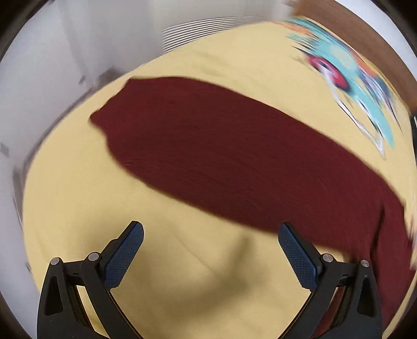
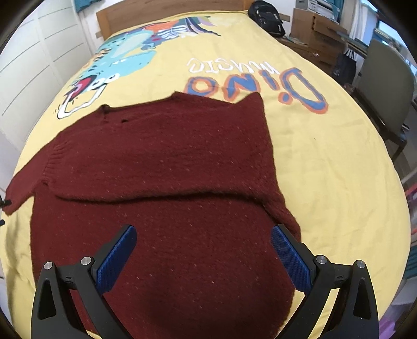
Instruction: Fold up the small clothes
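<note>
A dark red knitted sweater [image 2: 161, 167] lies flat on a bed, filling the middle and lower part of the right wrist view. One fold looks done: a layer of the knit has been brought across the body, and its edge runs as a long, nearly straight ridge from the left of the frame to the right, just above the gripper tips. A sleeve with a ribbed band sticks out at the left edge of that frame, not tucked in. So I judge the task to be partly along, with the sleeve and at least one more fold of the body left.

In the left wrist view the same sweater [image 1: 221, 148] is a blurred dark red band running from the upper left towards the lower right; the blur hides any detail of the knit.

The right gripper [image 2: 203, 250] hangs over the lower part of the sweater, its jaws spread wide and holding nothing. The left gripper [image 1: 211, 247] is over bare bedcover near the sweater's lower edge, jaws likewise spread and empty.

The yellow bedcover [image 2: 325, 161] carries a printed dinosaur and lettering in the upper half of the right wrist frame. Beyond it are a wooden headboard [image 2: 166, 13], a black bag [image 2: 265, 15] at the top, and a grey chair [image 2: 385, 86] at the right.
</note>
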